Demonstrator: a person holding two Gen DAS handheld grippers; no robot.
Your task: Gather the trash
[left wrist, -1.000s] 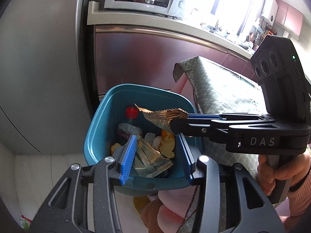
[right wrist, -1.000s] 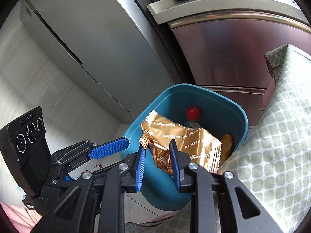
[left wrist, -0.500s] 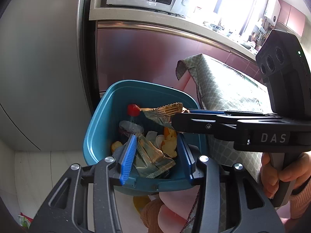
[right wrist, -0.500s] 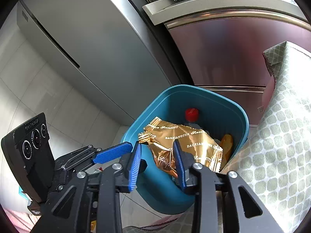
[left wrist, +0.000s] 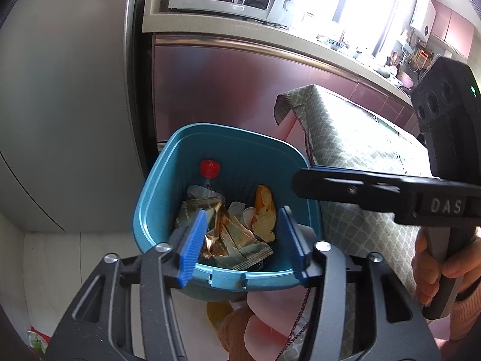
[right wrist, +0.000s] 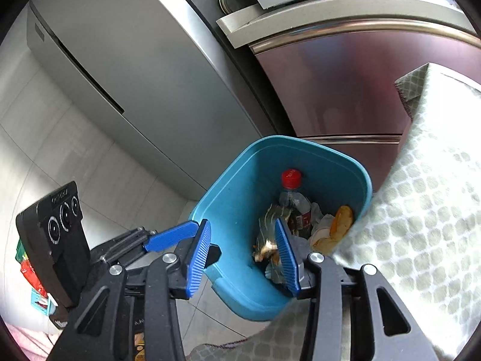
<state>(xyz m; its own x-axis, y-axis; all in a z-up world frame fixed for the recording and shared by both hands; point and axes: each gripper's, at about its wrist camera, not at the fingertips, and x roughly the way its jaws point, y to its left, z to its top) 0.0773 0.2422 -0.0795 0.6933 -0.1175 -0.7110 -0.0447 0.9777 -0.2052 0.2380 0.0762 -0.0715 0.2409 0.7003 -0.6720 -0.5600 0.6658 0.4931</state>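
Left wrist view: "DAS" reads on the right gripper [left wrist: 303, 177] body, reaching in from the right over the teal bin [left wrist: 156, 210]. Left gripper [left wrist: 240, 246] jaws spread and opening, nothing between them. Gold wrappers [left wrist: 231, 234] lie in the bin with a red-capped bottle [left wrist: 209, 170] and orange peel [left wrist: 264, 210].

Right wrist view: right gripper [right wrist: 243, 255] jaws apart and opening, empty above the bin [right wrist: 234, 207]; wrappers [right wrist: 267, 234] inside, print unreadable. Bin sits left of the cloth-covered worktop [right wrist: 421, 210].

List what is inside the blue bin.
Blue bin: red-capped bottle, gold wrappers, orange peel, white scraps. Anything beneath that pile is hidden.
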